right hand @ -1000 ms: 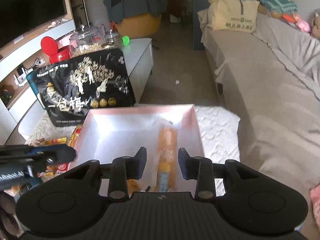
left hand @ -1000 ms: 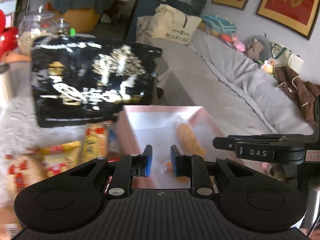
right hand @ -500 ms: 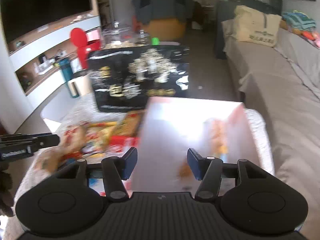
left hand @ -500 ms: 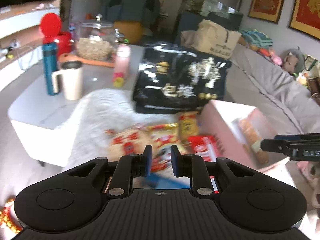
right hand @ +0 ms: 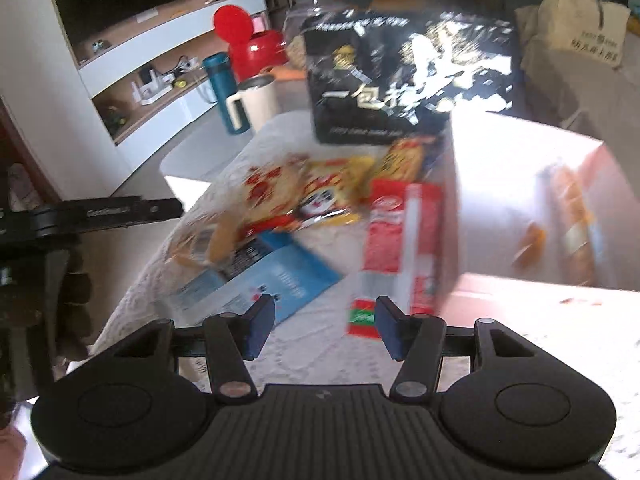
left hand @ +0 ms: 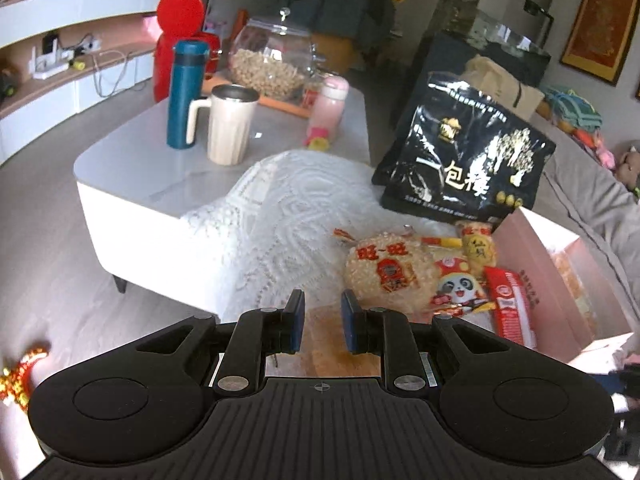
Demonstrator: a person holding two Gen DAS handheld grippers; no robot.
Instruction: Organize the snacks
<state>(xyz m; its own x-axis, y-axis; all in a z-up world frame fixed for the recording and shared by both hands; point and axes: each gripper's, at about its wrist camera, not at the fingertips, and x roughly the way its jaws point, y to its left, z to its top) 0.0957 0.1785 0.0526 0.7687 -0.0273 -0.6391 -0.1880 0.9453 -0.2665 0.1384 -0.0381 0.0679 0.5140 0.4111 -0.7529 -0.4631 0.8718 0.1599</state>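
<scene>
Snack packets lie on a white lace cloth point(left hand: 280, 216) beside a pink box point(left hand: 556, 276): a round rice-cracker pack point(left hand: 386, 268), a panda packet point(left hand: 456, 284), a red packet point(left hand: 512, 304) and a big black bag point(left hand: 464, 160). My left gripper point(left hand: 320, 326) is open and empty, low over an orange-brown packet point(left hand: 340, 344). My right gripper point(right hand: 326, 328) is open and empty above the cloth, near a blue packet point(right hand: 276, 280) and the red packet point(right hand: 400, 236). The pink box point(right hand: 520, 200) holds an orange snack point(right hand: 576, 216).
On the grey coffee table point(left hand: 132, 152) stand a teal flask point(left hand: 184, 92), a cream mug point(left hand: 228, 128), a glass jar point(left hand: 272, 60) and a pink bottle point(left hand: 328, 108). A grey sofa point(left hand: 592, 184) runs along the right. A TV shelf point(right hand: 160, 60) is at the left.
Both grippers have swung left, from over the pink box to over the loose snacks. The right gripper has opened wider. The left gripper has come down over the orange-brown packet.
</scene>
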